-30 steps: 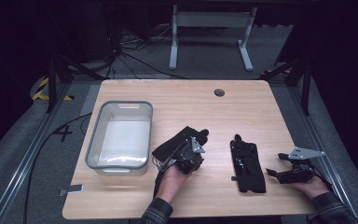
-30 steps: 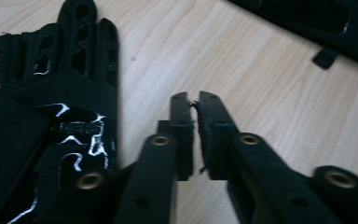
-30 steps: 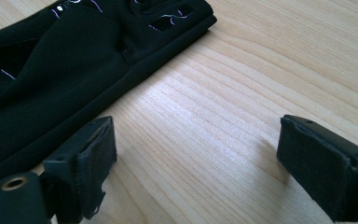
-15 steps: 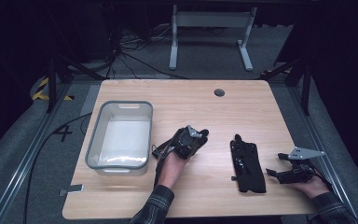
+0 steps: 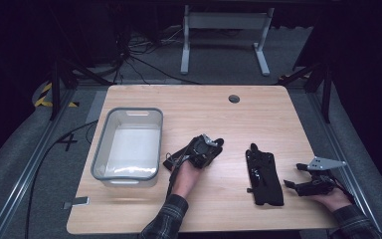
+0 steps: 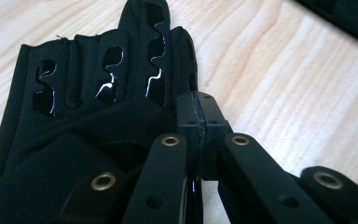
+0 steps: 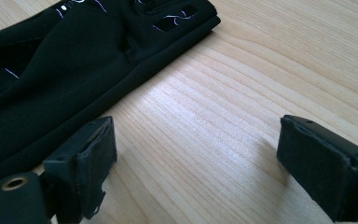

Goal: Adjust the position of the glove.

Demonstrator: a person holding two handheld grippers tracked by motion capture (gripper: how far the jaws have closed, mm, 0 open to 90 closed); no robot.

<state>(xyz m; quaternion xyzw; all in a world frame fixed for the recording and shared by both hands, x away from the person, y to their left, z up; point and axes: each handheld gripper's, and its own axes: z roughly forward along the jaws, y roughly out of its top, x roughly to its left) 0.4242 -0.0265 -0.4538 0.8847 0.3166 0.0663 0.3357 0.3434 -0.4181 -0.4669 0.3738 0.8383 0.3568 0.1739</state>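
Since a second ago, left gripper (image 5: 218,143) has carried its black glove (image 6: 93,121) farther from the grey bin (image 5: 127,144), jaws pinching the edge. Right gripper (image 5: 293,176) rests low, jaws spread, beside the second glove (image 5: 264,174), well right of the bin

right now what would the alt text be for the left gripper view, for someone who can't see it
The left gripper's two black jaws are pressed together at the edge of a black glove with cut-out slots along its fingers, apparently pinching it. The glove lies on a light wooden table that runs off to the right.
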